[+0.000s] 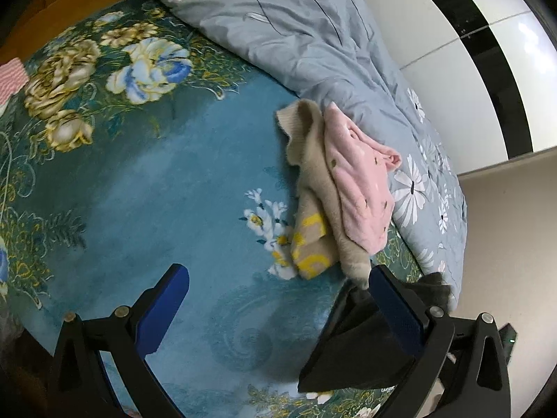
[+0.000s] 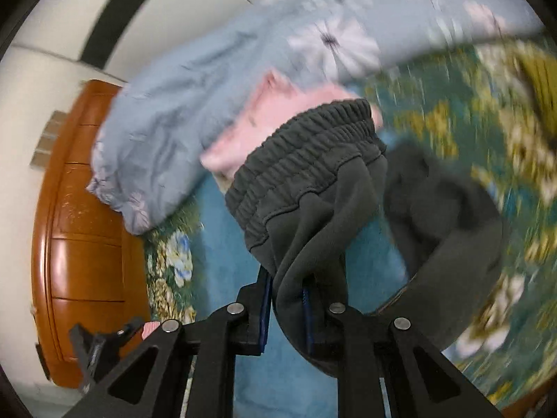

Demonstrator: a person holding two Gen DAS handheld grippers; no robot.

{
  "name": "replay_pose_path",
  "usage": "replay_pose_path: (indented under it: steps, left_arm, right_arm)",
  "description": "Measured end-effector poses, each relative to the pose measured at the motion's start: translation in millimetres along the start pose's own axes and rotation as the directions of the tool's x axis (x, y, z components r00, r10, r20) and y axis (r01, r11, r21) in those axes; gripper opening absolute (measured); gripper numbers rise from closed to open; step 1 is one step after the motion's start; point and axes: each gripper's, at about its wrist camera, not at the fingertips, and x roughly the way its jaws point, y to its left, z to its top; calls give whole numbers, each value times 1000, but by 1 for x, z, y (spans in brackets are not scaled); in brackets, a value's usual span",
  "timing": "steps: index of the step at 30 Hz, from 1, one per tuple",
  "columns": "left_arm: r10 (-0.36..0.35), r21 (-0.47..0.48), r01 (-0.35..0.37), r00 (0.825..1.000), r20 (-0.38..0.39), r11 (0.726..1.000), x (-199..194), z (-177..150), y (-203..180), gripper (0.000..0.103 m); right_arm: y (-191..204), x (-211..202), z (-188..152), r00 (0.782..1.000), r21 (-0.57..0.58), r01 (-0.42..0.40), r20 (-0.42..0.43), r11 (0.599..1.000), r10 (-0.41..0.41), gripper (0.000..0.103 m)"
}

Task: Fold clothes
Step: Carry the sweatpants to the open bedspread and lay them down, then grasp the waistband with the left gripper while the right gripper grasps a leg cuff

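Observation:
My right gripper [image 2: 287,299] is shut on dark grey pants [image 2: 313,181], which hang from its fingers above the bed with the elastic waistband uppermost. The right wrist view is blurred by motion. My left gripper [image 1: 278,299] is open and empty over the teal floral bedsheet [image 1: 156,174]. A dark piece of cloth [image 1: 351,345] lies just beside its right finger. A beige garment with yellow print [image 1: 313,209] and a pink garment [image 1: 358,181] lie in a heap ahead of the left gripper; the pink one also shows in the right wrist view [image 2: 250,129].
A crumpled grey-blue flowered duvet [image 1: 296,24] lies along the far side of the bed, also in the right wrist view [image 2: 167,132]. A wooden headboard [image 2: 80,237] is at the left. A striped red-white cloth [image 1: 12,76] lies at the bed's left edge. White walls stand behind.

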Motion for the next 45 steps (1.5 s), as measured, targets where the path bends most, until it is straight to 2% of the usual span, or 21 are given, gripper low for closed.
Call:
replay_pose_path:
  steps: [5,8,11,13,14,15,16,20,24,29,35,39,40,41,44,45]
  left_arm:
    - [16,-95,-13,999,35,995,-13,4,32,103]
    - [6,-146,1,999,50,989,-20,5,46,103]
    - [17,-146,-9,999,51,989,-23,5,50,103]
    - [25,-144,-19,999,39,989,-20,3,52,103]
    - [26,-144,-22,999,29,989,-17,2,52,103]
    - [27,-143,-24,999,18,989,-13,1,52,103]
    - [25,-141,-25,1000,-1,990,-8,-2,52,103]
    - [6,-127,-16,996,-85,992,19,-14,42,103]
    - [-12,-89,-3,985,-171,996,49,-24,22,103]
    - [52,-8,-56,956,-289,998,96,-27,-19,103]
    - [143,-34,-166,923,-358,986,153,-17,-43,103]
    - [235,-20,-263,893,-384,965,186,-9,-46,103]
    - [274,-8,-301,877,-395,953,195,-8,-44,102]
    - [295,-3,-324,866,-403,946,201,-8,-42,100]
    - [362,6,-399,826,-433,917,218,-7,-33,86]
    - [375,7,-414,816,-440,910,221,-6,-30,76]
  right_arm:
    - [24,45,-17,998,-65,-25,-64,998,21,17]
    - [53,84,-30,986,-113,15,-162,993,-33,17]
    - [66,104,-38,970,-193,67,-218,979,-110,22]
    - [68,109,-44,962,-243,66,-242,968,-126,35]
    - [65,105,-44,966,-249,42,-237,968,-103,40]
    - [60,99,-43,970,-252,25,-228,968,-85,55]
    - [51,91,-40,975,-241,30,-206,970,-81,58]
    - [12,56,-27,991,-186,50,-117,981,-72,59]
    - [-65,29,-21,991,22,112,-71,993,-110,59]
    - [-145,13,-21,989,247,148,-59,958,-137,59]
    - [-232,-3,-19,985,478,169,-50,862,-165,59]
    - [-248,8,3,985,512,166,-46,843,-166,63]
    - [-251,13,10,984,517,171,-51,839,-169,63]
    - [-254,17,16,984,522,175,-55,835,-172,63]
    - [-264,32,31,980,542,196,-74,817,-186,63]
    - [-266,38,37,978,546,206,-80,812,-194,63]
